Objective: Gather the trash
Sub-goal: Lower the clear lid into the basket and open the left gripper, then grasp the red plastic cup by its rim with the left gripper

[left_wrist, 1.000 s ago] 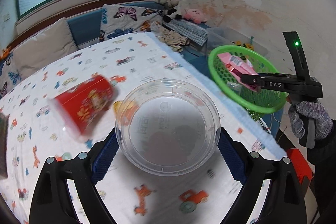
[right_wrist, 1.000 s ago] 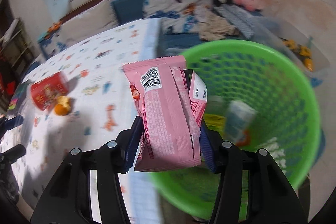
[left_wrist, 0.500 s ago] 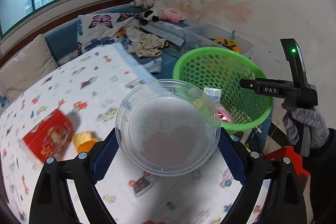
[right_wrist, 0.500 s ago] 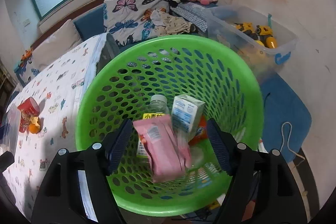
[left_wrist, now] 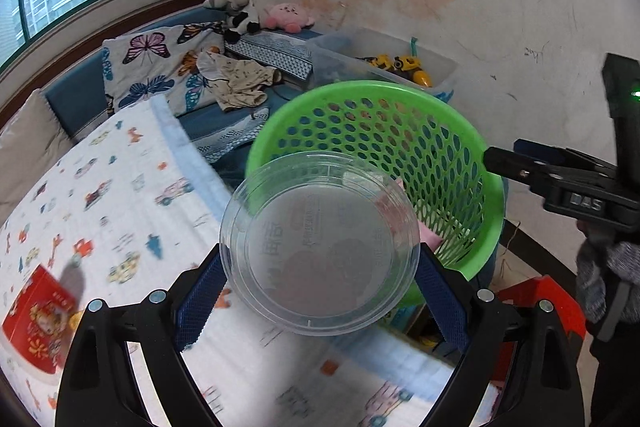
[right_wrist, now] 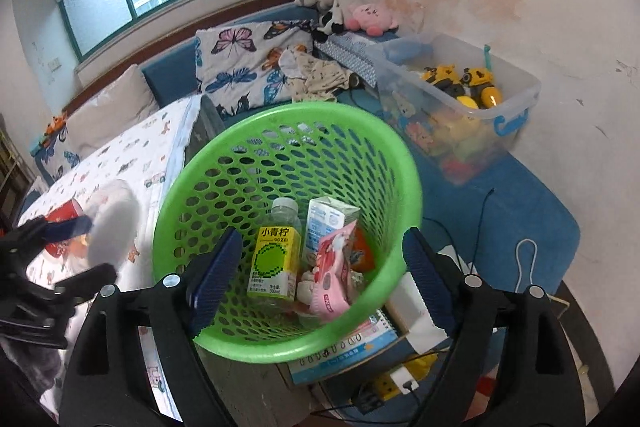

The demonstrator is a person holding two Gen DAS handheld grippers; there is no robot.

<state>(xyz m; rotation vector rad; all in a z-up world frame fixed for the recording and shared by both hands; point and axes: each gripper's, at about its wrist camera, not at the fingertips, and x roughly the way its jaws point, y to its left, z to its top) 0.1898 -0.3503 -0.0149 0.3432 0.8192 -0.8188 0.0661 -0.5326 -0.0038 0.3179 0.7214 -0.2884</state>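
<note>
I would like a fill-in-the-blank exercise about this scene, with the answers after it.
1. The left gripper holds a clear ____.
2. The basket is ____ in colour.
3. The right gripper is open and holds ____.
4. The pink wrapper lies inside the ____.

Answers: container; green; nothing; basket

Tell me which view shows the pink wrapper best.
The right wrist view: the pink wrapper lies in plain sight inside the green basket, beside the bottle. The left wrist view shows only a pink sliver behind the clear tub.
</note>
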